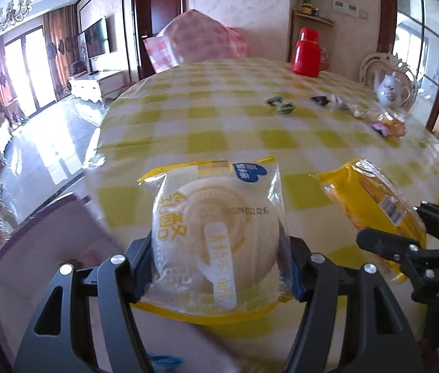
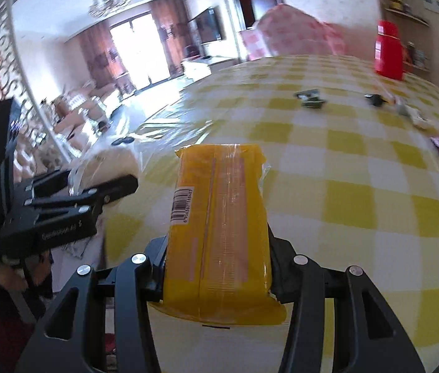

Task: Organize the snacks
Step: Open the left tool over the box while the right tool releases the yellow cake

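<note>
A round white bun in a clear, yellow-edged wrapper (image 1: pixel 213 233) is clamped between the fingers of my left gripper (image 1: pixel 216 267), held above the near-left part of the table. My right gripper (image 2: pixel 216 275) is shut on a yellow packet of wafers (image 2: pixel 219 233) with a barcode on its side. In the left wrist view that yellow packet (image 1: pixel 371 202) and the right gripper (image 1: pixel 405 242) show at the right. In the right wrist view the left gripper (image 2: pixel 95 192) shows at the left with its clear-wrapped bun (image 2: pixel 110 161). Several small wrapped sweets (image 1: pixel 281 104) lie further back on the table.
The table wears a yellow-and-white checked cloth (image 1: pixel 219 118). A red flask (image 1: pixel 308 52) stands at the far edge, a white teapot (image 1: pixel 390 88) at the right, more wrapped snacks (image 1: pixel 387 126) before it. A purple-edged box (image 1: pixel 48 248) sits low on the left.
</note>
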Demonstrator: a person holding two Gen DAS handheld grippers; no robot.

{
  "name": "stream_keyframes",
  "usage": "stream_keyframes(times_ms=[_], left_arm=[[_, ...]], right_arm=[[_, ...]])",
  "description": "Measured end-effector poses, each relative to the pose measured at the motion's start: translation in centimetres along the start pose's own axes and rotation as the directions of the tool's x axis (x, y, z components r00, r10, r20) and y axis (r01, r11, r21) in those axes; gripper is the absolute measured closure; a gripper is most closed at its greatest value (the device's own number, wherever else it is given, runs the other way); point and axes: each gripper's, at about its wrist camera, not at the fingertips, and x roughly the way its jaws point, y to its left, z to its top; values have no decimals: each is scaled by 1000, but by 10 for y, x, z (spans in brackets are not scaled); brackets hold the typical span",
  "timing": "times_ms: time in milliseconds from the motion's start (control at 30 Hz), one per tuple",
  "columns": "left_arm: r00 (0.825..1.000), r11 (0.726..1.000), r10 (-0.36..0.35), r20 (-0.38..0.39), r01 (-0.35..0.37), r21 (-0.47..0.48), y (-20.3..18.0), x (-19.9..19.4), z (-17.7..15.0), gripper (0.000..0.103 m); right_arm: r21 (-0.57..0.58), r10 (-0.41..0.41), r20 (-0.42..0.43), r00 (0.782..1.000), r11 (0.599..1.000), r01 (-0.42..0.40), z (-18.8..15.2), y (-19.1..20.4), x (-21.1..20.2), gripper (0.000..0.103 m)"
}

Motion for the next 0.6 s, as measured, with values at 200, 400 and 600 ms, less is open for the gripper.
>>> stream_keyframes(times_ms=[200,400,600], left_arm=[[995,998,47,-89,-43,37,47,-1,-19,37],[979,990,136,-154,-130,45,105,-10,-44,37],[940,974,225,-256,-206,97,166,-20,-62,37]], right_arm=[[-104,50,-37,998,993,-54,-3,57,15,56],[-249,99,-93,991,961,-120,-5,123,34,56],[-389,144,-183,973,898,-206,-15,195,59,56]])
